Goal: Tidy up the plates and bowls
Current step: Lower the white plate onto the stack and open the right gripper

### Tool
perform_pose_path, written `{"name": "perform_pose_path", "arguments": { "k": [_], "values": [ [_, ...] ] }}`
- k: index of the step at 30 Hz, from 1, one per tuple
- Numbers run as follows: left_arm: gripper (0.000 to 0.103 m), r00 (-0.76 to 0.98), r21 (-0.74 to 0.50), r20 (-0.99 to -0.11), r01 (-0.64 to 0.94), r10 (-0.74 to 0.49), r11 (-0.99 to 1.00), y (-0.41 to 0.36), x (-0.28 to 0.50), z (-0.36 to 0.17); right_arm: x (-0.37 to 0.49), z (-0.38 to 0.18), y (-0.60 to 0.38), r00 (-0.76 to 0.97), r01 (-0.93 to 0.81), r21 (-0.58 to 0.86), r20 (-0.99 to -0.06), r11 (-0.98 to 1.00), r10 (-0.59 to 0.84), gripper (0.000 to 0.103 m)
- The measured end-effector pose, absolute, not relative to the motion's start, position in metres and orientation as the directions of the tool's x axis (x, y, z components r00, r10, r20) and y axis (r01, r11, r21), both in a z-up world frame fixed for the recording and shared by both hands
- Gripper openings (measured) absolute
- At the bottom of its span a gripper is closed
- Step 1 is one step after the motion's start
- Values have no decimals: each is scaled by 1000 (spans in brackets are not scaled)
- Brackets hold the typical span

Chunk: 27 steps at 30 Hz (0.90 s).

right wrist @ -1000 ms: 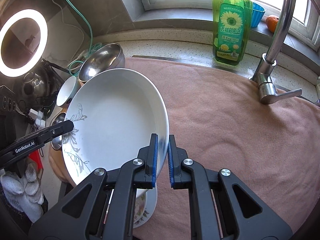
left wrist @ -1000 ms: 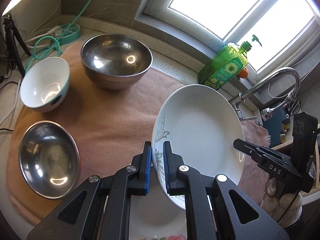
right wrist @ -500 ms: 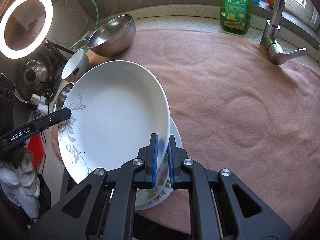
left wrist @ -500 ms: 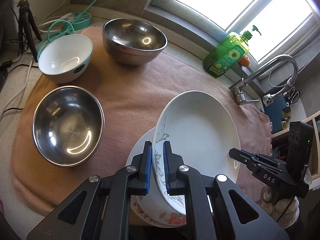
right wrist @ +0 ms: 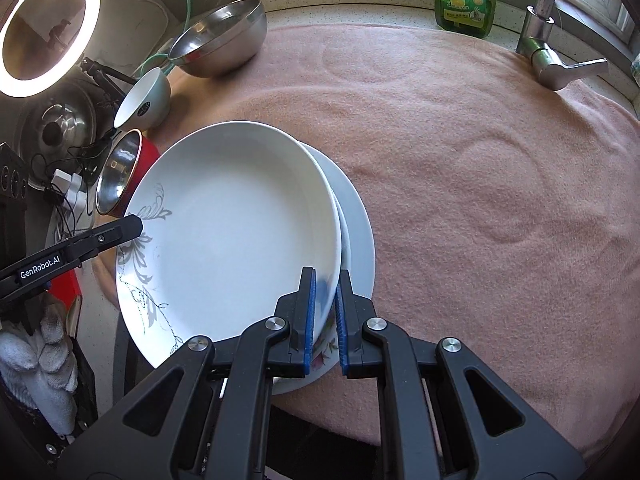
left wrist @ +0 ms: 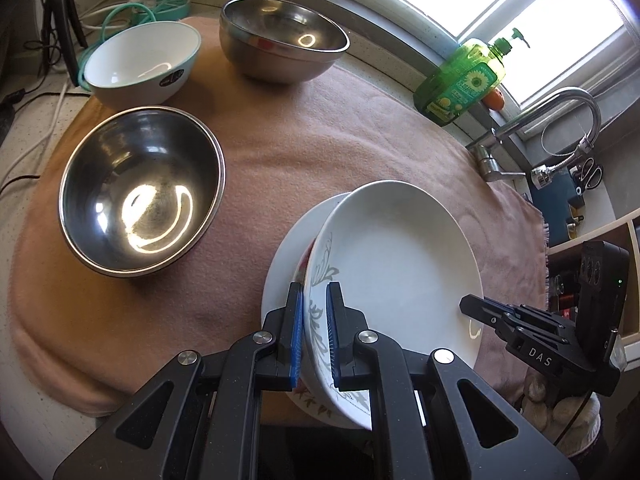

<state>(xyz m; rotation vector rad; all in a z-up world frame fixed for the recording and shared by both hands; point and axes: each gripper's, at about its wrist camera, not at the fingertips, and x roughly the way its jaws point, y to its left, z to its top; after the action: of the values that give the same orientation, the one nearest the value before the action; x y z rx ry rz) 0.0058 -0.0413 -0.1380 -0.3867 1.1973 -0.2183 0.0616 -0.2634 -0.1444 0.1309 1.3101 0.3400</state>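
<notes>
A white deep plate point(left wrist: 396, 256) point(right wrist: 236, 232) with a grey leaf pattern is held by both grippers at opposite rims. My left gripper point(left wrist: 314, 336) is shut on its patterned rim; my right gripper point(right wrist: 325, 316) is shut on the plain rim. The plate hangs tilted just over a flower-patterned plate point(left wrist: 280, 276) point(right wrist: 360, 232) lying on the pink towel point(left wrist: 320, 136). Whether the two plates touch is unclear. Two steel bowls point(left wrist: 140, 192) point(left wrist: 280, 40) and a white bowl point(left wrist: 140, 64) with a teal rim stand to the left on the towel.
A green dish soap bottle point(left wrist: 464, 84) and a tap point(left wrist: 536, 136) stand at the back by the window. A lit ring light point(right wrist: 48, 28) and cables sit off the towel's left end. The towel's right half point(right wrist: 500, 180) lies bare.
Both grippers have carried the white plate down and towards the near towel edge. It now hangs low over the flower-patterned plate, which has come more into view.
</notes>
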Motion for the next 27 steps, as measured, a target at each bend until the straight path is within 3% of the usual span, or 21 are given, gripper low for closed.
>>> {"name": "perform_pose_path", "arguments": {
  "k": [16, 27],
  "values": [
    [9, 328, -404, -868, -34, -372, 914, -35, 4, -149, 60, -146, -251, 238, -192, 211, -937, 959, 254, 11],
    [9, 319, -399, -871, -17, -373, 917, -36, 4, -150, 57, -144, -245, 255, -200, 174, -941, 964, 223, 17]
  ]
}}
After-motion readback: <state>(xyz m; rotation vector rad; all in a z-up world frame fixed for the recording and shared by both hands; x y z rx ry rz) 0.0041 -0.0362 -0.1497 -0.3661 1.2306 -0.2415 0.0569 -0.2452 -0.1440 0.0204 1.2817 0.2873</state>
